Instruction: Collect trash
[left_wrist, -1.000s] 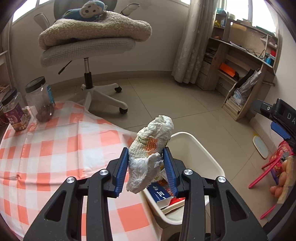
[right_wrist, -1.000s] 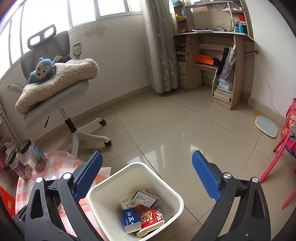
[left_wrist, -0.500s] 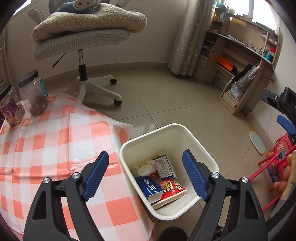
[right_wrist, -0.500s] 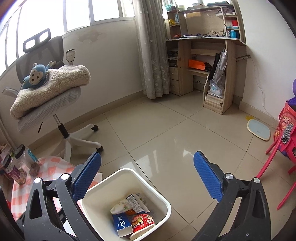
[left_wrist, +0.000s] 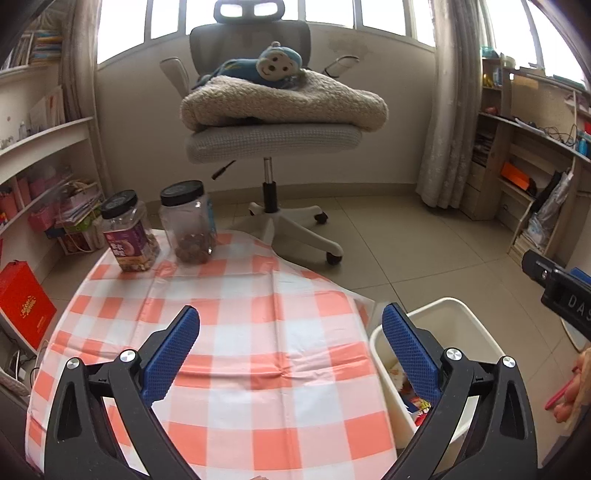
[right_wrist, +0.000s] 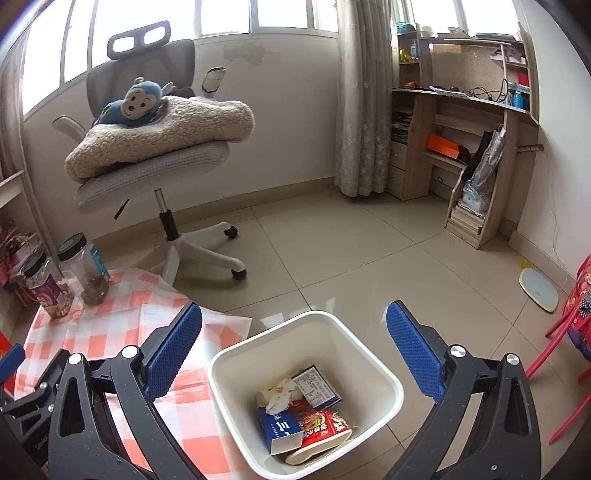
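With jaws just opened wide and nothing btwn them, left gripper (left_wrist: 291, 347) sits over the checked tablecloth (left_wrist: 236, 295). Right gripper (right_wrist: 294, 345) also spread wide, empty. White bin (right_wrist: 373, 363) lies below/btwn right jaws, w/ crumpled tissue (right_wrist: 280, 396), blue box (right_wrist: 279, 428), red packet (right_wrist: 325, 424) inside. Beyond left jaws: two jars (left_wrist: 188, 221), then office chair (left_wrist: 273, 140).

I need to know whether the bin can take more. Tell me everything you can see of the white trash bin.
The white trash bin looks like smooth plastic, roughly square with rounded corners and a rolled rim, open-topped and upright on the tiled floor beside the checked tablecloth. Only its bottom is covered: a crumpled tissue, a blue box, a red snack packet and a printed wrapper. No gripper touches it.
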